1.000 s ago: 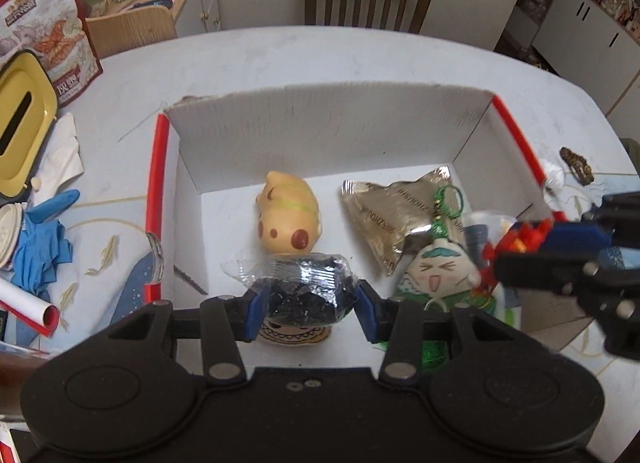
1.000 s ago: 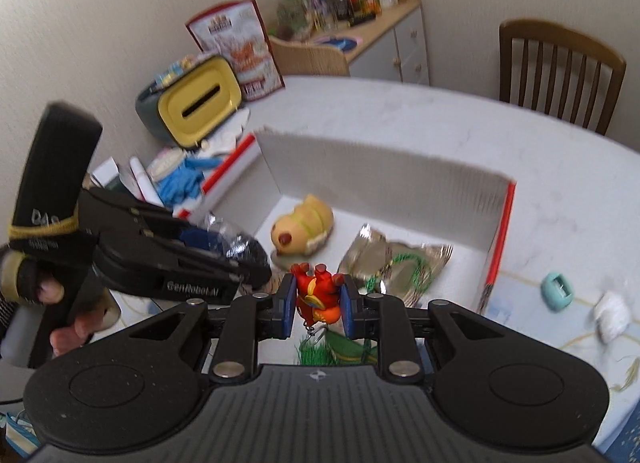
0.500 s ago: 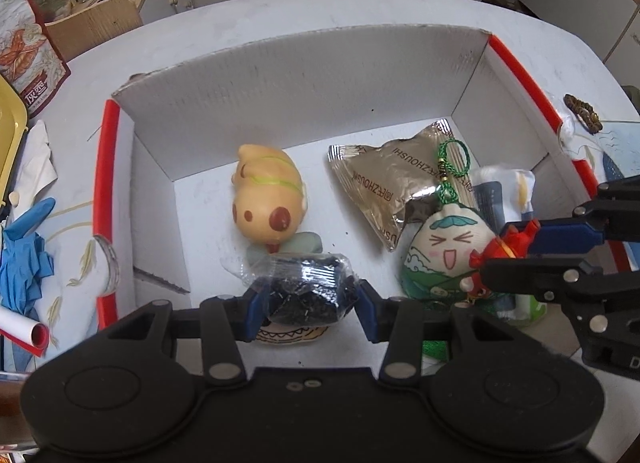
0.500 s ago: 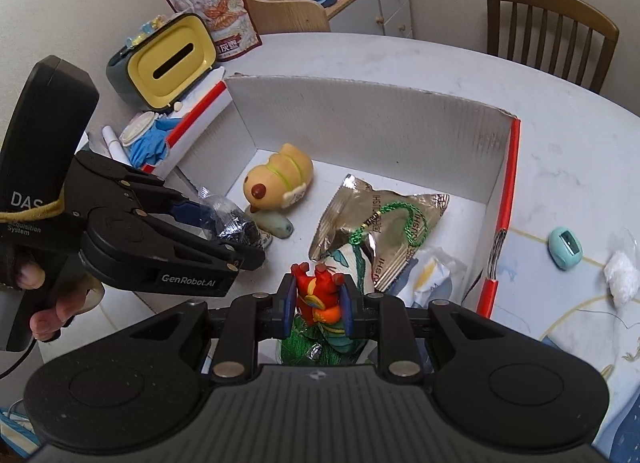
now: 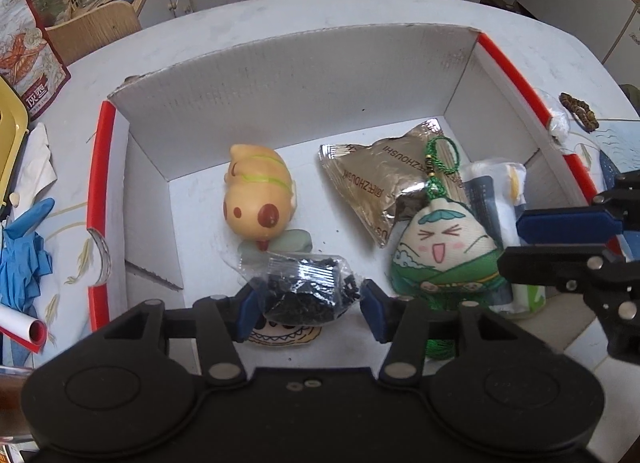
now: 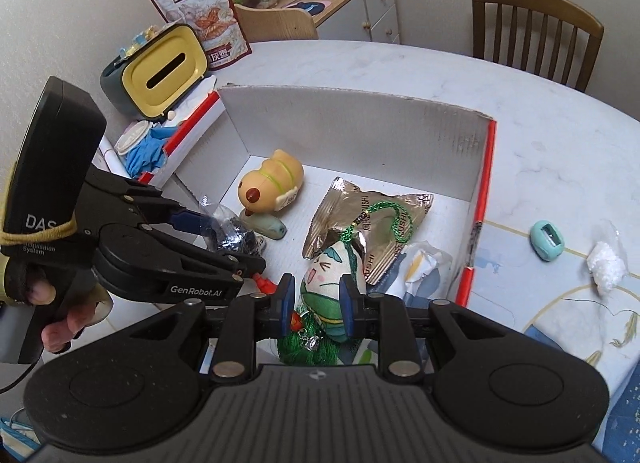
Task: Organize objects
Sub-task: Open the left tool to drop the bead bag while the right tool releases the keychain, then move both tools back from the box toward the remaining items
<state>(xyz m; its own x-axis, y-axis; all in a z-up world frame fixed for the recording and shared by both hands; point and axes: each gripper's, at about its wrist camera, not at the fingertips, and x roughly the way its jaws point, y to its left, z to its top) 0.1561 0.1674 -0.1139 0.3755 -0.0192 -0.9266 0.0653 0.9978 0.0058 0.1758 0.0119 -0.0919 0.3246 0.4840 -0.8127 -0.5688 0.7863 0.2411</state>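
Asker: Where is each tool, and what does it hold?

Describer: Seen from the left wrist, the left gripper is closed partway on a clear bag of black bits, pinched at both sides. The bag hangs at 6 o'clock over the floor of an open white box that sits on the counter. The right gripper hovers low at the box's 4 o'clock. Its jaws are parted and clamp nothing. A green plush dumpling lies beneath the gap.

Asker: What else is in the box?

Describer: A yellow toy animal lies near the middle. A gold foil packet is at 2 o'clock, partly under the plush's green cord. A small red piece shows by the left gripper's tip in the right wrist view; I cannot tell what it is.

Asker: How will the bag handle?

Describer: It looks light and limp. The film is probably slippery, and the loose bits would shift, so a hold across the bulging middle seems safer than one on the empty film at the top. It should settle where it is let go, likely in the bare patch at 7 o'clock. The plush looks soft and light and is best taken across its body.
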